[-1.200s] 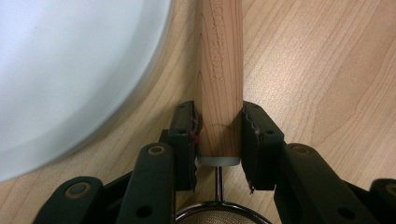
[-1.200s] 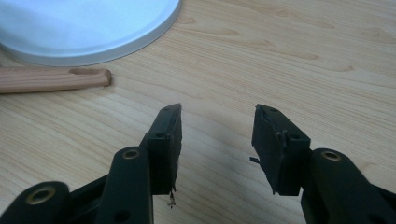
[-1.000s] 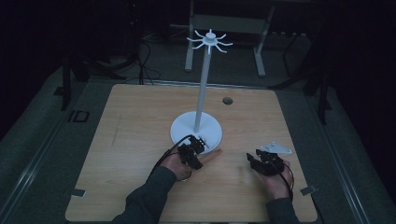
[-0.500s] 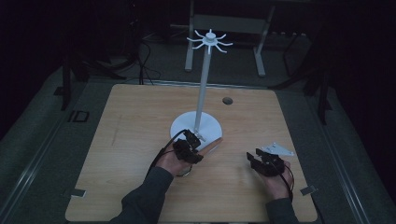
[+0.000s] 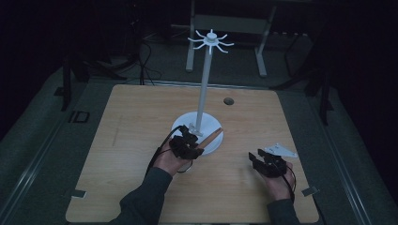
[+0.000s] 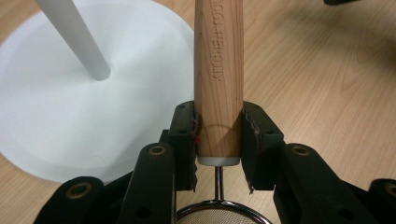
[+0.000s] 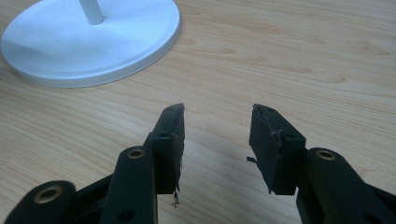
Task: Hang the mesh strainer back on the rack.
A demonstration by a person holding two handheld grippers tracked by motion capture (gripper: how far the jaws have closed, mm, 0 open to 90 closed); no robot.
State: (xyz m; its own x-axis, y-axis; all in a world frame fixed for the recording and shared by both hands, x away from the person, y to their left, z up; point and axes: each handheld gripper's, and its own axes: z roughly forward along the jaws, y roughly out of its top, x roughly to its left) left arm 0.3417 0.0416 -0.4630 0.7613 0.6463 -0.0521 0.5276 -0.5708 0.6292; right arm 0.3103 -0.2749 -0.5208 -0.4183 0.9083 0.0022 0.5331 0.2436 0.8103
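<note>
The left gripper (image 6: 218,140) was clamped on the round light wooden handle (image 6: 218,79) of a small metal mesh strainer (image 6: 218,215). Both black jaws pressed on the handle near its lower end, next to a white cap and a thin metal stem that went down to the strainer rim. Letters were stamped along the handle. In the high view the handle (image 5: 212,136) lay across the edge of the round white base (image 5: 213,140) of a tall white stand (image 5: 204,89), which carried a ring of hooks (image 5: 210,40) at its top. The stand was near the middle of the light wooden table (image 5: 131,126).

The right gripper (image 7: 215,140) was spread apart and held nothing; it hovered low over bare wood, to the right of the base and well apart from it. In the high view it (image 5: 264,161) sat at the person's right hand (image 5: 278,183), with its grey three-cornered plate (image 5: 280,151) on top.
</note>
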